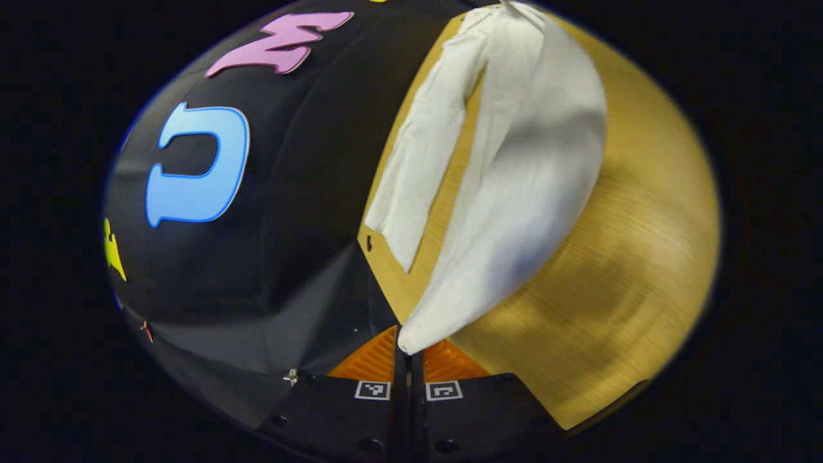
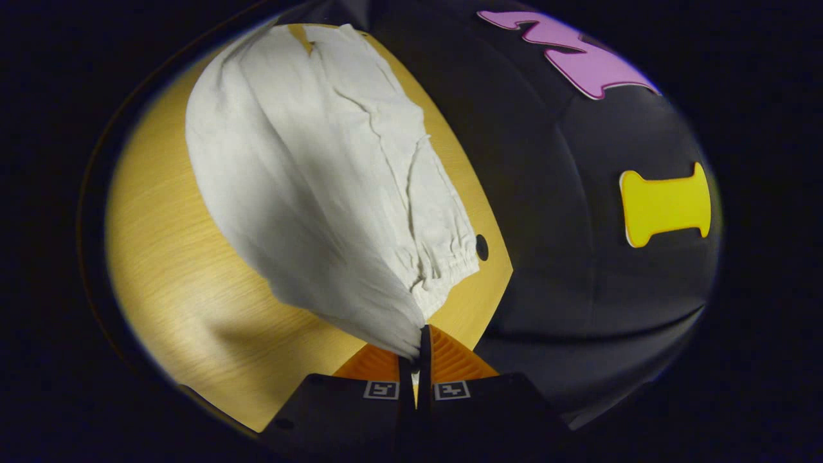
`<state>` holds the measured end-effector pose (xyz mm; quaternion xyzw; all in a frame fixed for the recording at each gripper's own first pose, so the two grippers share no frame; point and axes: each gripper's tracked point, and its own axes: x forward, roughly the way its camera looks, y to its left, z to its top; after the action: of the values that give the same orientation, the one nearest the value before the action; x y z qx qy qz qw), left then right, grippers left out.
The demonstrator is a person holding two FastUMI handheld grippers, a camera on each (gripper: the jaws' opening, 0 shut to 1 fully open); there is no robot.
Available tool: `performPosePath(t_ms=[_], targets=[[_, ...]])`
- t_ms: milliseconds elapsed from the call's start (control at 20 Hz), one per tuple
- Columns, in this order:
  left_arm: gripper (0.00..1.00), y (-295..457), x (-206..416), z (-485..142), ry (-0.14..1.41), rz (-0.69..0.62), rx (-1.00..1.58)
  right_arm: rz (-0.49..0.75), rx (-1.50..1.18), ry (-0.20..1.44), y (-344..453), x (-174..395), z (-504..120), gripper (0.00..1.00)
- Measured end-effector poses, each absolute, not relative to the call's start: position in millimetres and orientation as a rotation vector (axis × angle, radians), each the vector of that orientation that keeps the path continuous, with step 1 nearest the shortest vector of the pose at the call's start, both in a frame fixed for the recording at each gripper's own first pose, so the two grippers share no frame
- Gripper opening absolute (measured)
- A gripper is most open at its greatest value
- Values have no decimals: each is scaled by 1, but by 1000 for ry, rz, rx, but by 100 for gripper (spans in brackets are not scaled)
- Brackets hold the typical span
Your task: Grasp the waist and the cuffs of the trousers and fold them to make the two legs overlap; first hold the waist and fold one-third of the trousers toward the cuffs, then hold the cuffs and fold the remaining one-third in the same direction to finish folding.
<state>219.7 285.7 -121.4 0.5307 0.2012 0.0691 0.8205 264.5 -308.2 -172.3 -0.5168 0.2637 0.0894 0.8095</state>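
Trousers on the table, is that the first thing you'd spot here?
Yes: the pale trousers stand out, lifted off the yellow wooden table. The right hand-held gripper pinches them beside the gathered waistband. In the left gripper view, the left hand-held gripper pinches one trouser leg, while the other leg lies flat.

We see a pair of off-white, soft woven cotton trousers [image 1: 514,193] lifted partly off the table, one leg hanging taut in a smooth curved sheet while the other leg lies flat and straight on the wood beside it. In the right gripper view the trousers [image 2: 308,180] show a gathered elastic waistband, rumpled, with creases running along the cloth.
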Motion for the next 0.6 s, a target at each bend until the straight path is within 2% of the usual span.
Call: performPosePath(t_ms=[300,600], targets=[[6,308,292,-55,344,264,1028,34,-868,471,-300,334,-112,5],[5,316,381,-36,311,348,922,-68,-543,411,-280,405,-100,5]])
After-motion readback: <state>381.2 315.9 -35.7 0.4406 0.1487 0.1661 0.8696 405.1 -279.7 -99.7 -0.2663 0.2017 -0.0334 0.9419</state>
